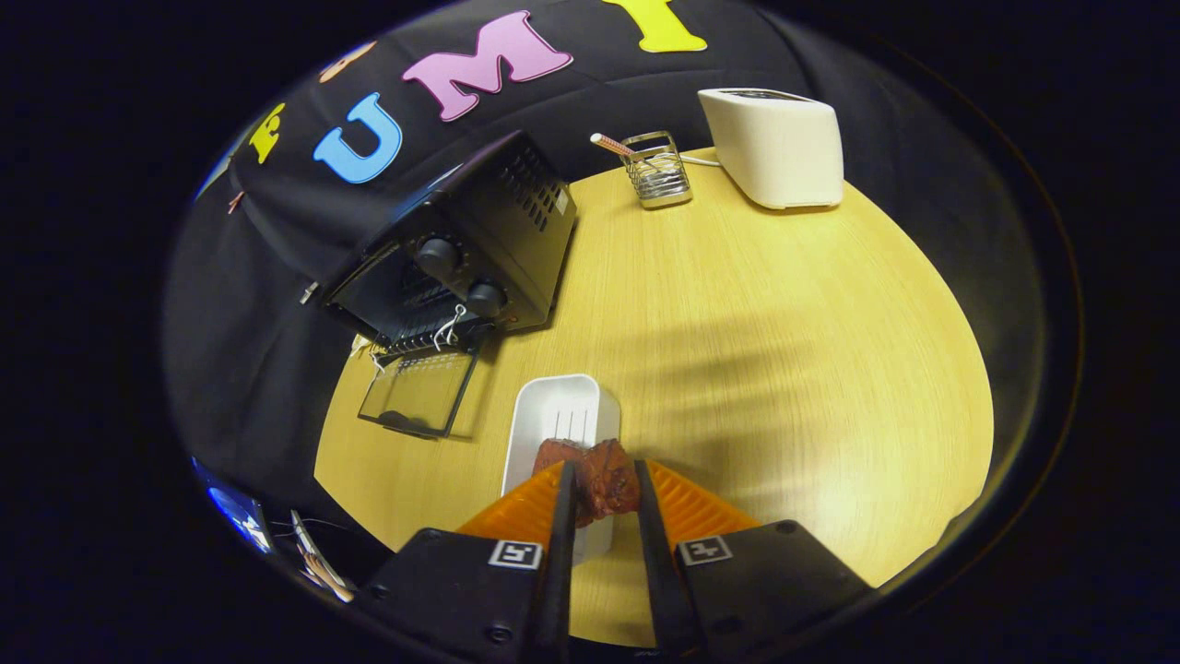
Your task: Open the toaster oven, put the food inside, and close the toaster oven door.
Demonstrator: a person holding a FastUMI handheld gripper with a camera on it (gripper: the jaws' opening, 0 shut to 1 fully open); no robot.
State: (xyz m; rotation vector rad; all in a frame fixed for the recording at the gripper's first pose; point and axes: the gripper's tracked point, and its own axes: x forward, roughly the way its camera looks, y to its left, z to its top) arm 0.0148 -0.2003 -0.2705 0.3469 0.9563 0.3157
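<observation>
**Operator:** Holding a reddish-brown chunk of food [608, 480] between my gripper [604, 489] fingers, narrow, both pressing on its sides. It sits right at the fingertips, above the near end of the white tray [553, 415].

**Observer:** Which way does it run?

**Operator:** It is a blocky lump; I cannot tell a clear long axis. A second piece of food [551, 454] lies in the tray just ahead of my left finger, touching the held one as far as I can see. The tray's long axis runs straight away from me, and its far half is bare, with a few slots.

**Observer:** And the toaster oven?

**Operator:** The toaster oven [461, 249] stands well ahead and to my left on the wooden table [784, 350], its glass door [419, 392] dropped open toward me and lying flat. Two knobs sit on its right side.

**Observer:** Anything else?

**Operator:** Far beyond my fingers, a wire holder [659, 171] with a striped stick in it, and beside it, to the right, a white toaster [774, 148]. No brand or writing I can read on any of them; my fingers carry square markers.
</observation>
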